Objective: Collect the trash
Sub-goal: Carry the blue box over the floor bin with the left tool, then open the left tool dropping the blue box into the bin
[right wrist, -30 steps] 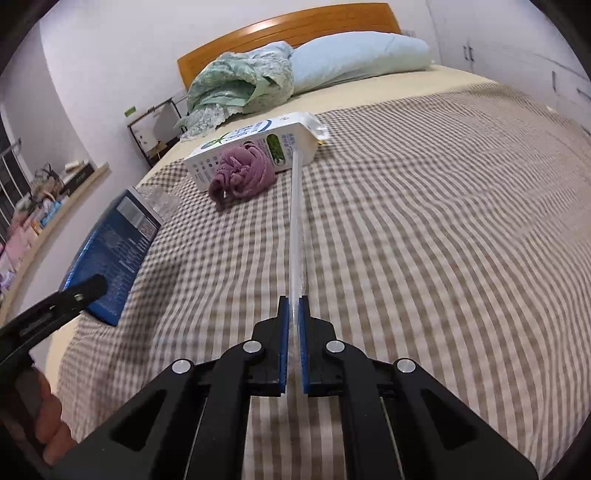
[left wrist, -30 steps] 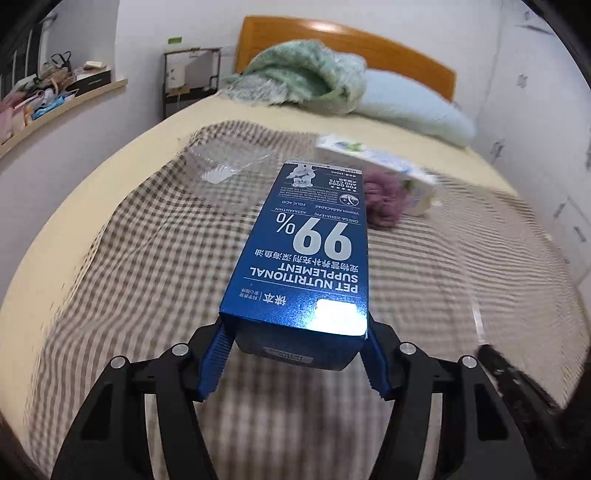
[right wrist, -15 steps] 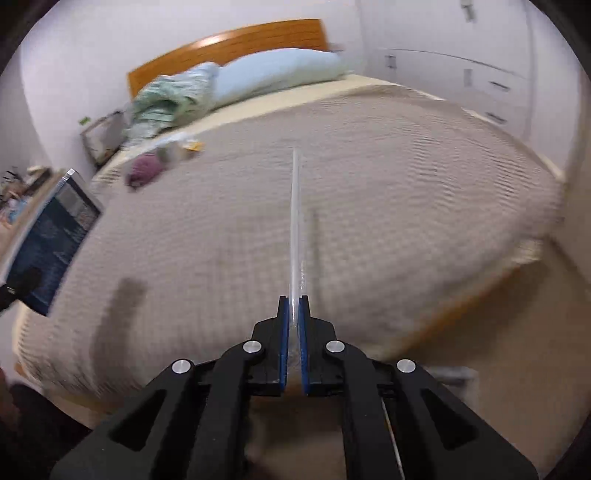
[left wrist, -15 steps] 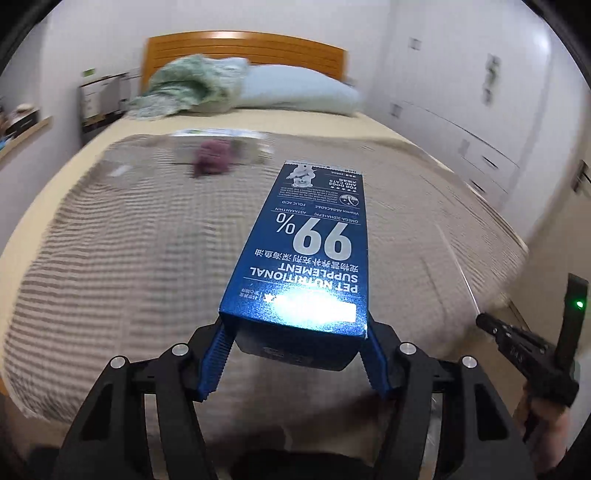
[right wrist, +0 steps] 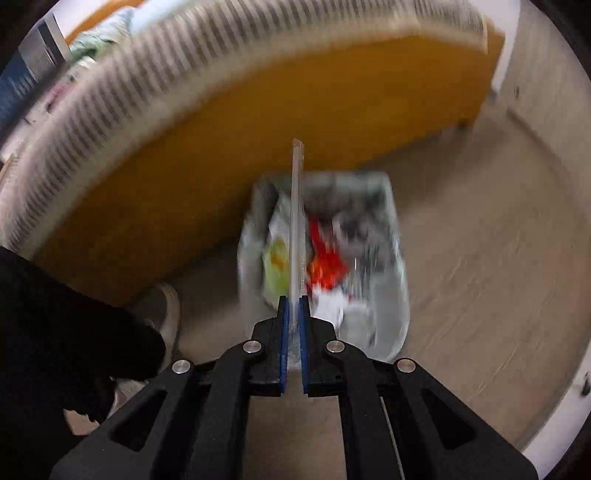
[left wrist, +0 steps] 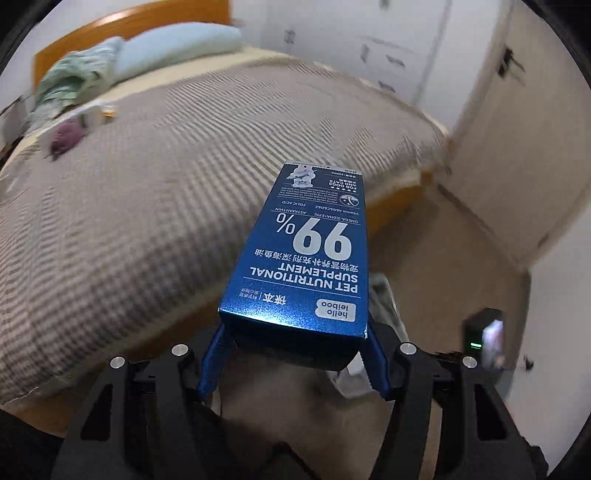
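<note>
Left wrist view. The left gripper (left wrist: pixel 293 363) pinches the near end of a blue pet nutritional supplement box (left wrist: pixel 306 254) between its two blue pads. The box projects forward toward 12 o'clock, printed face up, with the text inverted to the camera. Directly behind the box's right edge, at 3 o'clock of the gripper, a pale container (left wrist: pixel 384 295) stands on the floor (left wrist: pixel 443 258); most of it is hidden. At 4 o'clock a dark device with a green light (left wrist: pixel 480 332) is visible, blurred. From 9 to 12 o'clock lies the bed (left wrist: pixel 147 177) with a checked cover. At 10 o'clock, far across the bed, a purple bundle (left wrist: pixel 66 134) rests against a white carton (left wrist: pixel 92 114). Beyond these, near the headboard (left wrist: pixel 129 22), lie a green blanket (left wrist: pixel 74 79) and a pale blue pillow (left wrist: pixel 177 44).

Right wrist view. The right gripper (right wrist: pixel 293 321) is pressed together on a thin clear plastic strip (right wrist: pixel 296 221), which extends straight toward 12 o'clock. Below the strip, on the floor, stands a trash bin (right wrist: pixel 391 236) lined with a clear bag; it contains red (right wrist: pixel 327 258), yellow-green (right wrist: pixel 277 266) and white (right wrist: pixel 332 306) waste, all blurred. The strip's far end reaches past the bin's far rim. Beyond the bin, from 9 to 1 o'clock, runs the orange-brown bed frame (right wrist: pixel 258 110), with the checked cover above it.
</note>
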`<state>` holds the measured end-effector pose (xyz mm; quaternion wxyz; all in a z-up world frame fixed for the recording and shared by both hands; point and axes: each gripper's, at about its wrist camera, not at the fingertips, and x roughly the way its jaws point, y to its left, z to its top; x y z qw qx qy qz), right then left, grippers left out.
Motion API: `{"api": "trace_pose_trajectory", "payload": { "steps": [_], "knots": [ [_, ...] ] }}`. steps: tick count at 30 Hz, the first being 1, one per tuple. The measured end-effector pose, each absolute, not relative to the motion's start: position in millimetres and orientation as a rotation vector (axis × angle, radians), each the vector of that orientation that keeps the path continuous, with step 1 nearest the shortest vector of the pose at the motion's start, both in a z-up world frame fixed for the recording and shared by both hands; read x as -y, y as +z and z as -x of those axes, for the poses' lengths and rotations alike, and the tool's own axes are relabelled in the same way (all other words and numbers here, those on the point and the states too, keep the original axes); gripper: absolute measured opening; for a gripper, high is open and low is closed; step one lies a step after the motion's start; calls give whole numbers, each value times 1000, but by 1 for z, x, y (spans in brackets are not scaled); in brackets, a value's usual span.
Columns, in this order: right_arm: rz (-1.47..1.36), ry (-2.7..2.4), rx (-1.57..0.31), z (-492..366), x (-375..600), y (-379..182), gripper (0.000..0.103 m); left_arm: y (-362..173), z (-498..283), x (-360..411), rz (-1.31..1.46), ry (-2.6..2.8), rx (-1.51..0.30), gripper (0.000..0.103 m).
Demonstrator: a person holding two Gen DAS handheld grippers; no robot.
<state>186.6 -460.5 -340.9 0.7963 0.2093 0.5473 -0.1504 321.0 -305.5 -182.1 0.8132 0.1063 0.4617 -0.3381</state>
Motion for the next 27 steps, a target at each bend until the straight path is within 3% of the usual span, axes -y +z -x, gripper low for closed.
{"api": "trace_pose_trajectory", "payload": {
  "steps": [6, 7, 8, 9, 10, 17, 23, 24, 27],
  "knots": [
    [-511, -327, -1250, -200, 474, -414, 6, -229, -311, 349, -360, -783, -1103, 60],
    [-502, -324, -1252, -206, 478, -425, 13, -238, -312, 357, -372, -790, -1140, 60],
    [-496, -321, -1282, -212, 483, -439, 44, -244, -312, 363, -381, -797, -1161, 60],
    [-497, -317, -1311, -217, 487, -449, 60, -252, -313, 371, -394, -800, -1191, 60],
    [-510, -317, -1317, -216, 492, -456, 66, -258, -313, 379, -406, -802, -1210, 60],
    [-606, -394, -1139, -150, 530, -415, 68, -310, -312, 452, -593, -852, -1306, 61],
    [-644, -489, -1068, -87, 548, -385, 70, -388, -303, 506, -730, -826, -1492, 62],
    [-652, -501, -1058, -81, 549, -383, 70, -405, -303, 513, -720, -821, -1536, 65],
    [-689, -511, -1046, -74, 552, -385, 70, -447, -292, 519, -703, -832, -1644, 96]
  ]
}}
